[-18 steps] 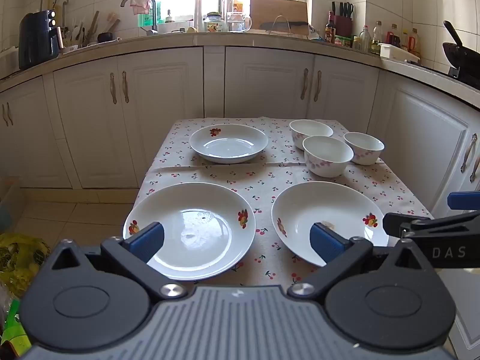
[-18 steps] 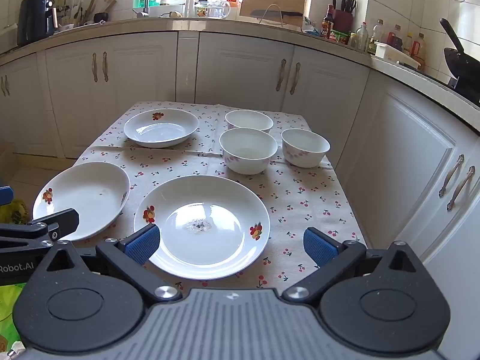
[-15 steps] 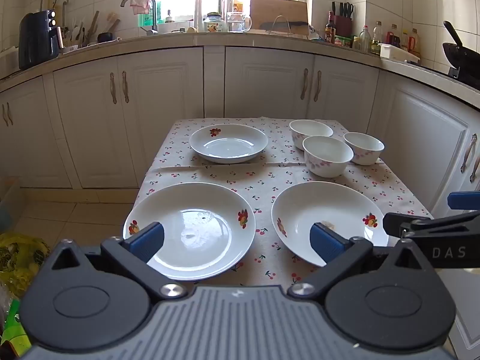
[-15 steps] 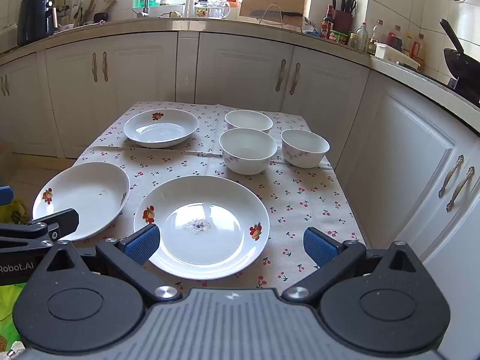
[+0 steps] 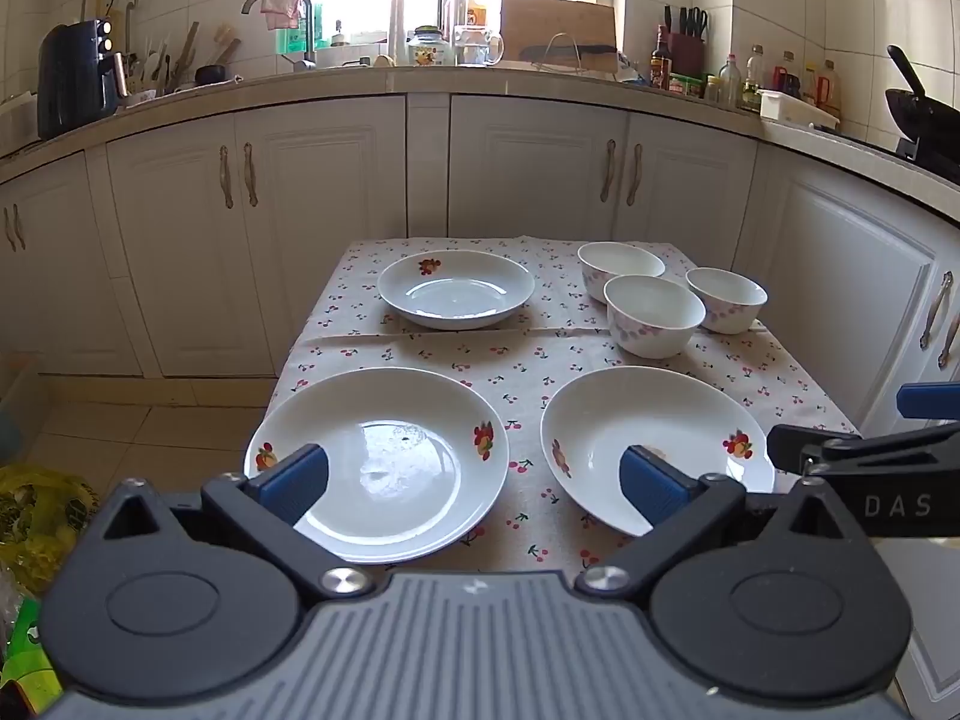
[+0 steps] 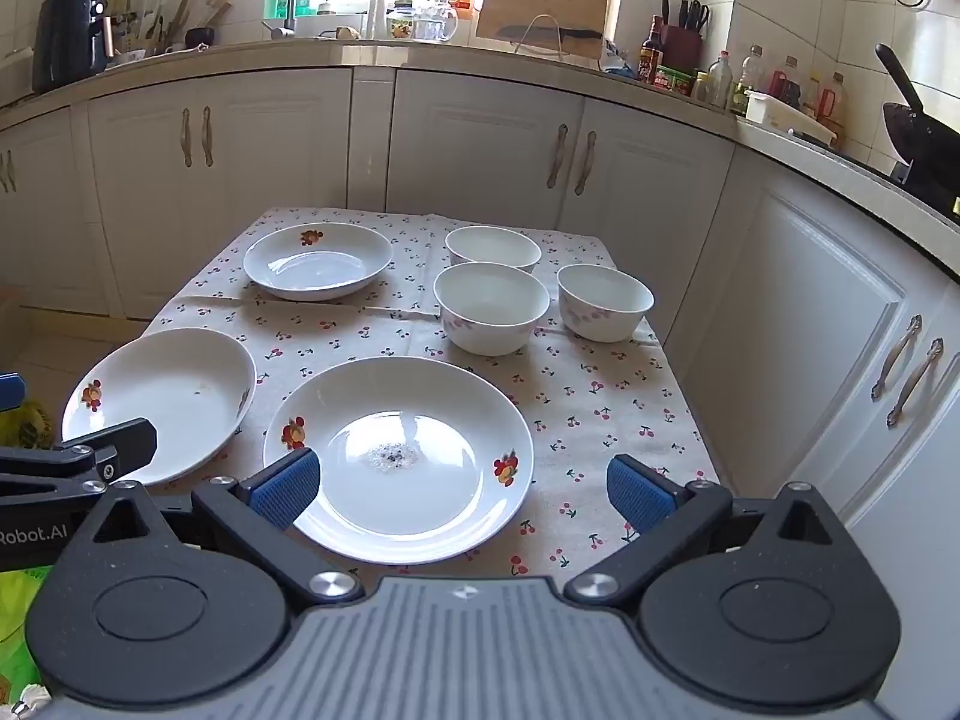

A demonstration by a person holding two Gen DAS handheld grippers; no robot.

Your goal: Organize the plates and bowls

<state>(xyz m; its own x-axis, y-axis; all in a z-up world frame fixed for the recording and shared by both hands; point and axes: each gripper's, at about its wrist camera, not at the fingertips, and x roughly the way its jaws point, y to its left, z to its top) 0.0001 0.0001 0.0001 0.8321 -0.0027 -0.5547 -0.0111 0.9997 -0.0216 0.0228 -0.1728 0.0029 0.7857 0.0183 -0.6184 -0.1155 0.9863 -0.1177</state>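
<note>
Three white plates with fruit prints lie on a cherry-print tablecloth. In the left wrist view they are the near left plate (image 5: 384,456), the near right plate (image 5: 654,438) and the far plate (image 5: 456,288). Three white bowls (image 5: 654,315) stand at the far right. My left gripper (image 5: 474,480) is open and empty, above the table's near edge. My right gripper (image 6: 462,486) is open and empty over the near right plate (image 6: 408,450), with the bowls (image 6: 492,306) beyond.
The table (image 6: 600,396) is small, with white kitchen cabinets (image 5: 528,168) close behind and to the right (image 6: 810,324). A cluttered countertop (image 5: 372,78) runs around. A yellow bag (image 5: 36,510) lies on the floor at left.
</note>
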